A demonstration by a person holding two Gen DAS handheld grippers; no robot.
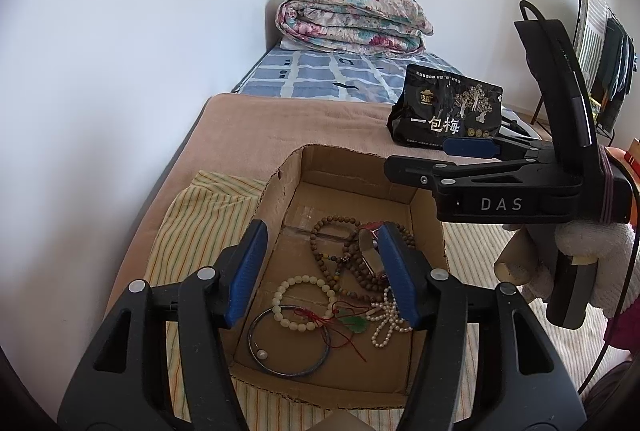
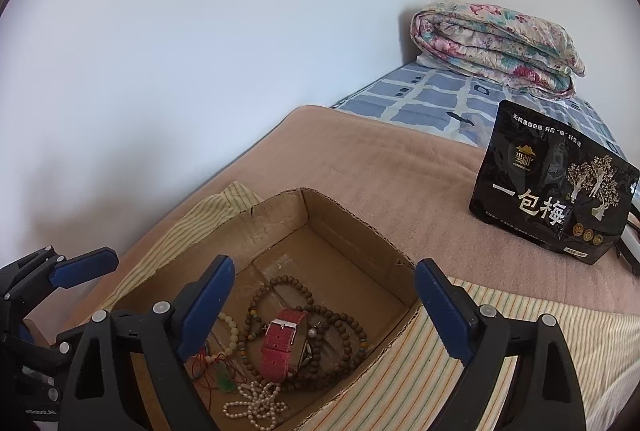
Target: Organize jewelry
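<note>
Left gripper and right gripper both hover above the open cardboard box, each with jaws spread wide and nothing between the blue pads. The box sits on a striped cloth and holds the jewelry: wooden bead strands, a red-strapped watch, a pearl strand, a pale bead bracelet and a thin bangle.

The bed carries a tan blanket. Directly below the tongs, a striped cloth lies under a cardboard box. Beyond them stand a black pouch and folded quilt.
</note>
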